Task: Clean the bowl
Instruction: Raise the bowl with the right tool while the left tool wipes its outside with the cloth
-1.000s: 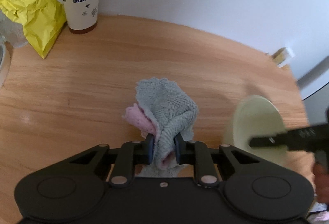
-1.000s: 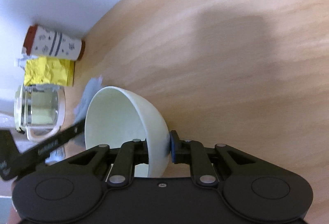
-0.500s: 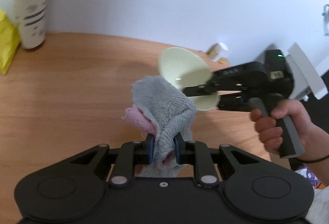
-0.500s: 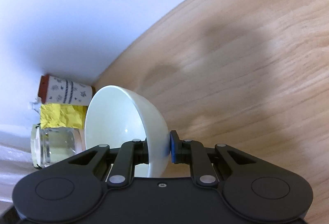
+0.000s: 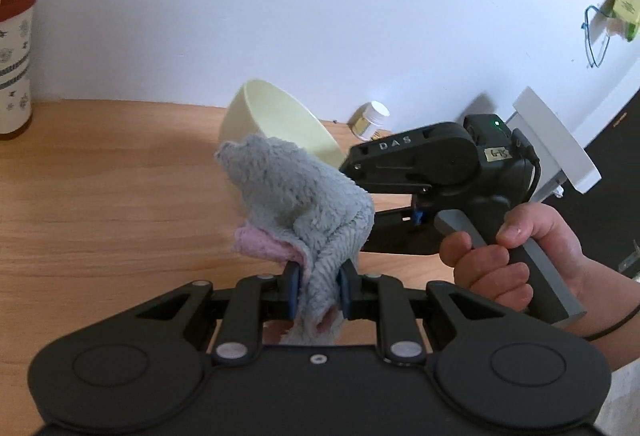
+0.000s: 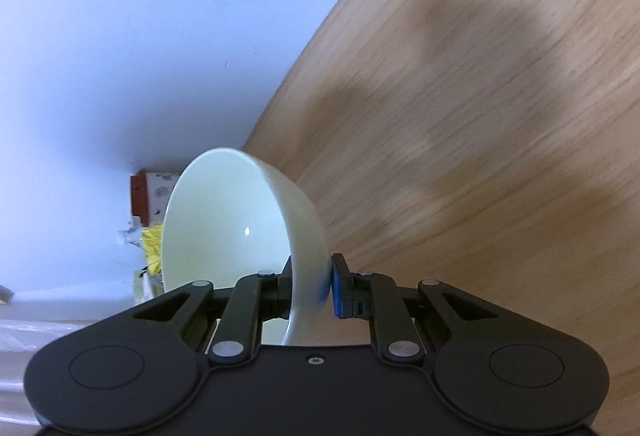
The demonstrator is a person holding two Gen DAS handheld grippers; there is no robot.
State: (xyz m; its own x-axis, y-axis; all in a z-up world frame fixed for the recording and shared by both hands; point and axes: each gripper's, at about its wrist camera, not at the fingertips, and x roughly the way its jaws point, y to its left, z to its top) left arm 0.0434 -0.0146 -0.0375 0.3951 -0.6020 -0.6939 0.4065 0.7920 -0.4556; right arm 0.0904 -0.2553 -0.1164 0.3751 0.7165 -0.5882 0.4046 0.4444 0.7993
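Note:
My left gripper point(image 5: 316, 290) is shut on a bunched grey and pink cloth point(image 5: 296, 204), held above the wooden table point(image 5: 100, 204). Just behind the cloth is the pale cream bowl point(image 5: 280, 124), tilted on its side with its opening facing left. My right gripper point(image 6: 312, 286) is shut on the bowl's rim, one finger inside and one outside; the bowl point(image 6: 232, 220) fills the middle of the right wrist view and looks empty. The right gripper's black body point(image 5: 432, 172) and the hand holding it show in the left wrist view.
A patterned cup with a red-brown lid point(image 5: 14, 56) stands at the far left by the white wall. A small white-capped jar point(image 5: 370, 120) sits at the table's back edge. A yellow bag point(image 6: 151, 248) and the cup point(image 6: 148, 194) show behind the bowl.
The right gripper has lifted the bowl higher and closer to the cloth, with its opening turned left. The left gripper has tilted up, so more wall shows.

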